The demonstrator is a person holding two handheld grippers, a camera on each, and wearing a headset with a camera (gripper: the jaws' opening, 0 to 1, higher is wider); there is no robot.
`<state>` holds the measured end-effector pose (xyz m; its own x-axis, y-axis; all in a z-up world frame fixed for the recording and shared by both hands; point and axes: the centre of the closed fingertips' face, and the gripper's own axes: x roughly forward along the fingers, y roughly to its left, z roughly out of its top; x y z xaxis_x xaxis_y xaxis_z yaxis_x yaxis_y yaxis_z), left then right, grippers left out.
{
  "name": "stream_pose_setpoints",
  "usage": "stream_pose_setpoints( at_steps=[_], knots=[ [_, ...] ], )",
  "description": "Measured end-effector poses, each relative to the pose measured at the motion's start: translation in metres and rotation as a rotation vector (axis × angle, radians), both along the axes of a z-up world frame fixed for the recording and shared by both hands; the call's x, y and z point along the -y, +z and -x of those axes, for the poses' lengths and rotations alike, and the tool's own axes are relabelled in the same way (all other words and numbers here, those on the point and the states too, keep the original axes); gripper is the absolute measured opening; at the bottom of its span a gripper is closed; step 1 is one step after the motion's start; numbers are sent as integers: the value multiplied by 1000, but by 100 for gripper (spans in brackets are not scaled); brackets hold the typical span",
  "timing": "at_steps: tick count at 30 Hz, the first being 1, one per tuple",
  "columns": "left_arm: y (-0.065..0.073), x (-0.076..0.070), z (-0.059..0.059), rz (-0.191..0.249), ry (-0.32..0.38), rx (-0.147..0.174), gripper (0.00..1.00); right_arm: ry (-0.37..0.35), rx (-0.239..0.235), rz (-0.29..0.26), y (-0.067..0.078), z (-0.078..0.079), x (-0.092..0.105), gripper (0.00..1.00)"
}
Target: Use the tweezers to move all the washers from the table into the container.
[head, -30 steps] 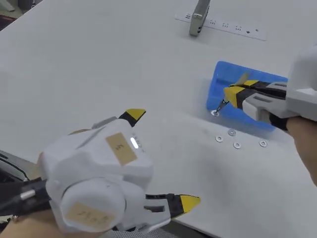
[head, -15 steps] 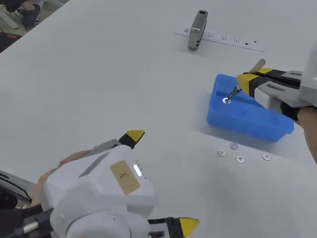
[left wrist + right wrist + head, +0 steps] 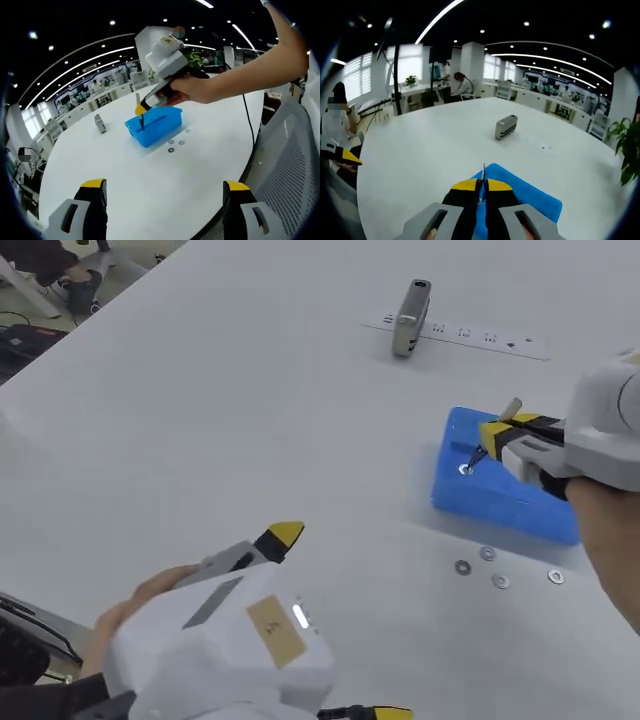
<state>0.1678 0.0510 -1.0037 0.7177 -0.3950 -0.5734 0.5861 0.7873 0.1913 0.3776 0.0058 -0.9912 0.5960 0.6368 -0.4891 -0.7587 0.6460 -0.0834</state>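
- Right tool: both yellow-tipped jaws pressed together on the tweezers, with black-and-yellow jaw stems and a white plastic body.
- Right hand: wrapped around the tool's grip. In the left gripper view the bare forearm reaches in from the upper right, and the tool is angled downward toward the container.
- Tweezers: thin, dark and pointed. They run down from the jaws, and their tips are inside the container's outline.
- Washer: small, flat, silvery ring at the tweezer tips, over the container's interior. Whether it is pinched or lying on the container floor cannot be told.
- Container: blue plastic, rectangular, shallow and open-topped, resting on the table.
- Loose washers: four matching metal rings on the table, just beside the container's near wall, apart from one another.
- Table: white, smooth and matte, with a rounded edge in the gripper views.
- Left tool: jaws spread wide and holding nothing. It has yellow tips and a boxy white body.
- Left tool label: a tan paper tag on the top of the body with a handwritten mark too blurred to read, beside a small lit white lamp.
- Left hand: fingers curl around the tool body from below, low in the head view and well apart from the container.
- Power strip: flat, white and long, at the far side of the table. Its printed marks are illegible.
- Grey block: rounded, metallic-looking, upright at the strip's left end.
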Motion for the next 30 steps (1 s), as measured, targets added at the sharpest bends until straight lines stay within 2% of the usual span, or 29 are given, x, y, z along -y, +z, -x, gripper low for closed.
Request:
stream_pose_setpoints(
  at_steps=[1, 4, 6, 10, 17, 20, 23, 26, 28, 30],
  knots=[
    [1, -1, -1, 0, 3, 8, 99, 2, -1, 5, -2, 0, 0, 0],
    [1, 0, 0, 8, 5, 0, 99, 5, -12, 19, -8, 3, -1, 1],
    [3, 0, -1, 2, 2, 13, 99, 8, -18, 26, -11, 5, -1, 1],
    [1, -1, -1, 1, 6, 4, 99, 10, -34, 45, -18, 9, -1, 1],
    [1, -2, -1, -16, 10, 8, 98, 10, -22, 37, -16, 13, -2, 1],
    [-1, -4, -1, -14, 19, -1, 98, 8, -19, 35, -16, 13, -2, 1],
    [0, -5, -2, -16, 23, 5, 98, 10, -39, 14, -15, 14, -4, 2],
    [0, -6, -2, -20, 26, 3, 98, 1, -29, 5, -6, 14, -2, 2],
    [1, -7, -3, -33, 30, 16, 99, -3, -21, -10, 4, 14, 0, 2],
    [2, -7, -4, -24, 35, 21, 98, -3, -12, -26, 14, 16, 2, 2]
  ],
)
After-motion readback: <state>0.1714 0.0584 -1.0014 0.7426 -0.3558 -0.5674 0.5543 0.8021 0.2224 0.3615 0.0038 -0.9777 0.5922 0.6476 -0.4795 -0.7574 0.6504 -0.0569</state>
